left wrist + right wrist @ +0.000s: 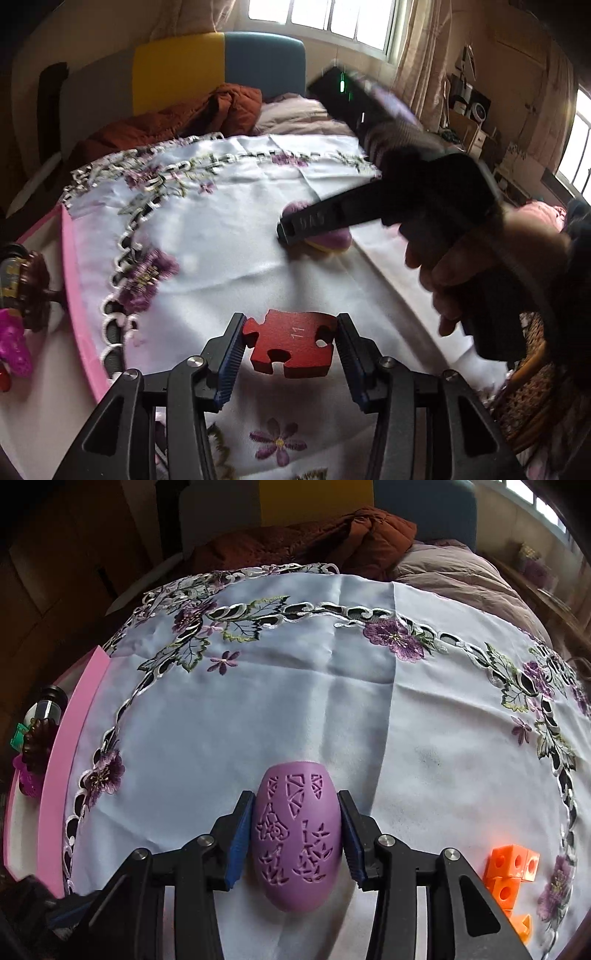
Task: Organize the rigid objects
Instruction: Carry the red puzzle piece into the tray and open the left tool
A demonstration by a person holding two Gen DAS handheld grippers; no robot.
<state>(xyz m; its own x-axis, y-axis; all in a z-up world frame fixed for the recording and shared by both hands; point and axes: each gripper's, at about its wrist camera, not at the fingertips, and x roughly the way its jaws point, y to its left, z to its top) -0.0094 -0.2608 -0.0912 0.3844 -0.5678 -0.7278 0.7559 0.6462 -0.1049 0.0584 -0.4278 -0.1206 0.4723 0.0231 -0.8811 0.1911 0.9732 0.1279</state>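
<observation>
I am holding the red puzzle piece [293,345] between my left gripper [290,349] pads, above the white embroidered cloth [229,251]. Its number eleven is facing me. Further on the cloth, my right gripper [291,230] is reaching down at a purple object [332,240] with a yellow edge under it. My hand [476,266] is gripping that tool's handle and looks blurred. A pink border [79,306] is running along the cloth's left side.

A bedroom at home, and I am working over the bed.

I am looking across an embroidered cloth [295,709] that is covering a bed, with a rust-coloured quilt [177,118] bunching against a yellow and blue headboard [221,66]; daylight is coming through curtained windows [325,14], and cluttered shelves [469,110] are standing along the wall.
</observation>
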